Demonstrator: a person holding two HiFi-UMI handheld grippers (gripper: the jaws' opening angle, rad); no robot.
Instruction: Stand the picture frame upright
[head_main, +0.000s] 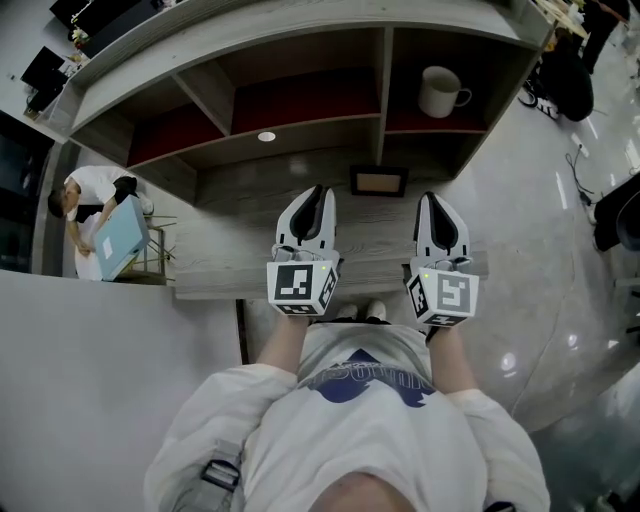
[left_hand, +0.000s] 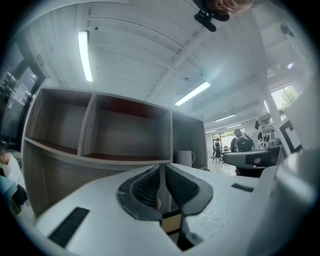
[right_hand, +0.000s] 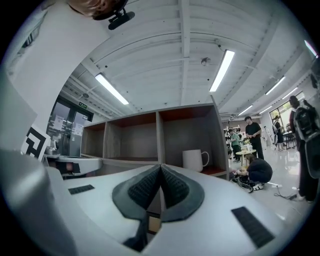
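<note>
The picture frame (head_main: 378, 181), dark-edged with a tan picture, stands at the back of the wooden desk (head_main: 230, 270), its face against the shelf unit's back panel. Both grippers hover over the desk in front of it, apart from it. My left gripper (head_main: 317, 194) is just left of the frame, its jaws a narrow slit apart with nothing between them. The right gripper (head_main: 432, 200) sits just right of the frame, jaws shut and empty. In the left gripper view the left gripper (left_hand: 161, 187) points at the shelves; in the right gripper view the right gripper (right_hand: 160, 184) does too.
A white mug (head_main: 440, 92) (left_hand: 185, 158) (right_hand: 195, 160) stands in the right shelf compartment (head_main: 450, 120). The other compartments hold nothing. A person with a light blue box (head_main: 120, 238) bends at the far left. Several people (right_hand: 255, 145) are on the floor to the right.
</note>
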